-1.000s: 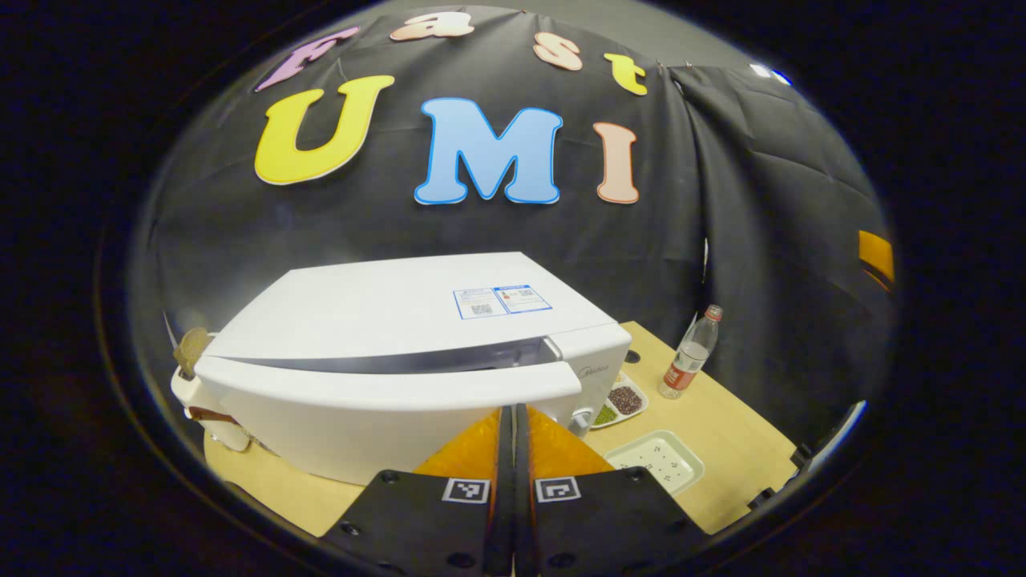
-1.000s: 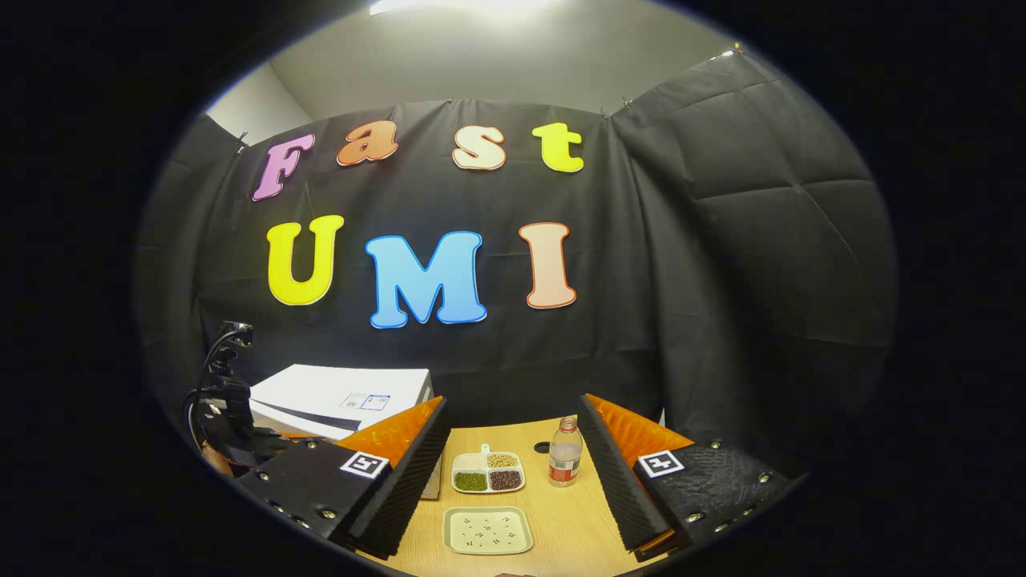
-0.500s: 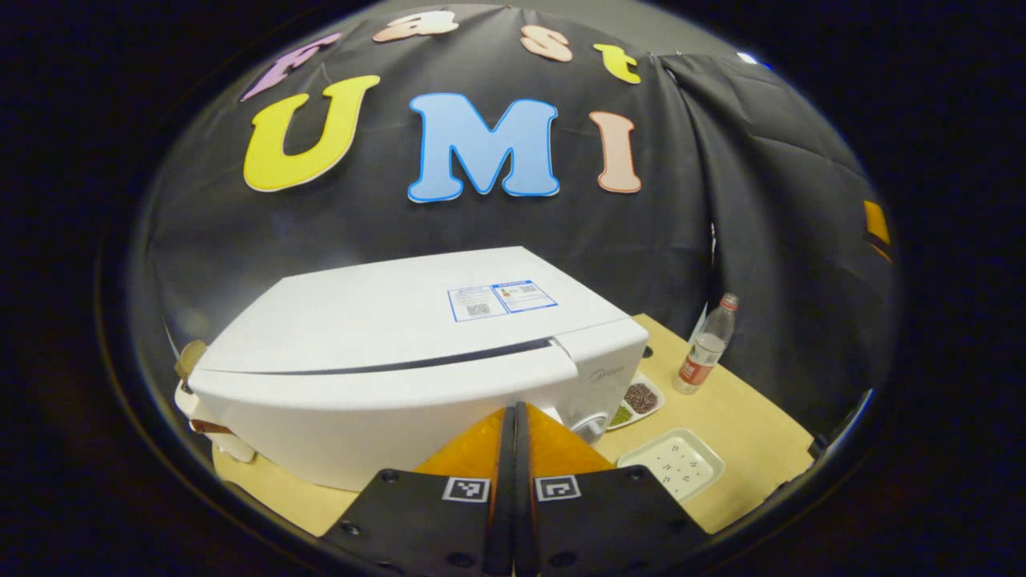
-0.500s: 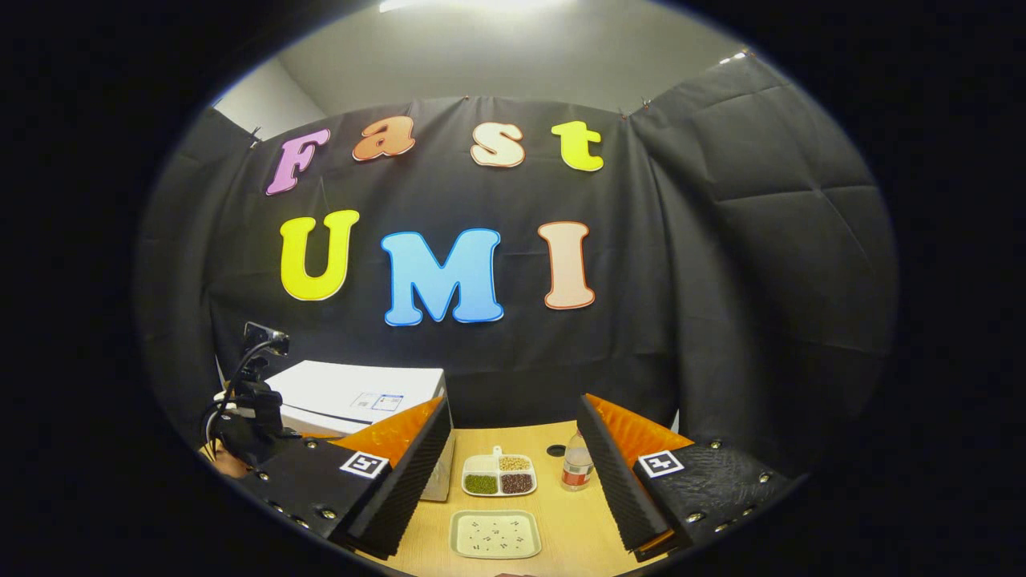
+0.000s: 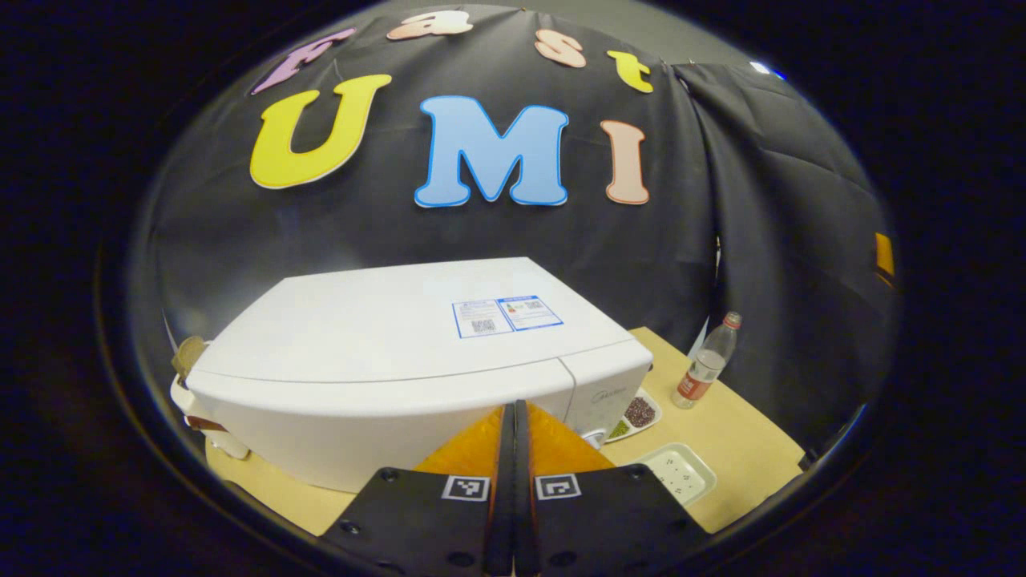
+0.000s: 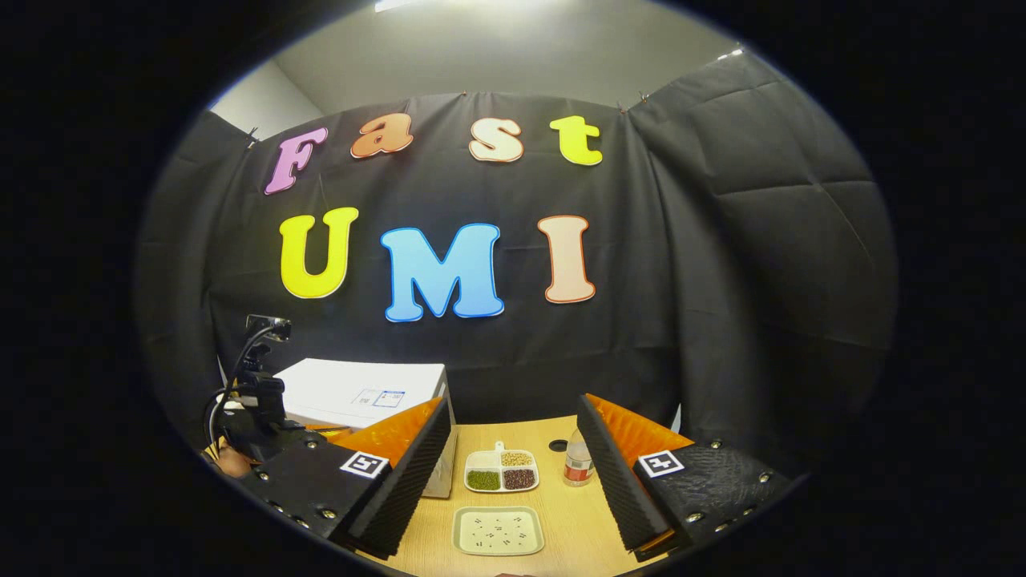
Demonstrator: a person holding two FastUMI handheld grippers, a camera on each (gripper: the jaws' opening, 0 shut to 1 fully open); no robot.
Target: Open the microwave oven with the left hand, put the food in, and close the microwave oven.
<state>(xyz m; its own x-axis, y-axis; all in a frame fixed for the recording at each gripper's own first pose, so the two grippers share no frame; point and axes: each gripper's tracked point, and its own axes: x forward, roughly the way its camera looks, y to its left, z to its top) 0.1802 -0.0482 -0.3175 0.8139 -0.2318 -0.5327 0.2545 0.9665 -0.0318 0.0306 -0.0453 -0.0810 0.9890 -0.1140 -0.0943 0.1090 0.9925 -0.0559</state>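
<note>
The white microwave (image 5: 401, 336) stands on the wooden table (image 5: 737, 433) with its door flush against the body; its inside is hidden. My left gripper (image 5: 513, 405) is shut with nothing between its fingers, its tips against the front of the door near the right end. In the right gripper view the microwave (image 6: 365, 391) sits at the far left. My right gripper (image 6: 513, 409) hangs open and empty above the table, apart from everything. A divided dish of beans (image 6: 502, 470) lies ahead of it.
A pale tray with dark specks (image 6: 498, 530) lies near the front edge, also right of the microwave (image 5: 673, 471). The bean dish (image 5: 639, 412) and a plastic bottle (image 5: 705, 361) stand beside the microwave's right side. A brown-and-white object (image 5: 192, 361) sits at its left.
The microwave door went from ajar, with a dark gap along its top, to fully closed as my shut left gripper pushed on it. The right gripper barely shifted.
</note>
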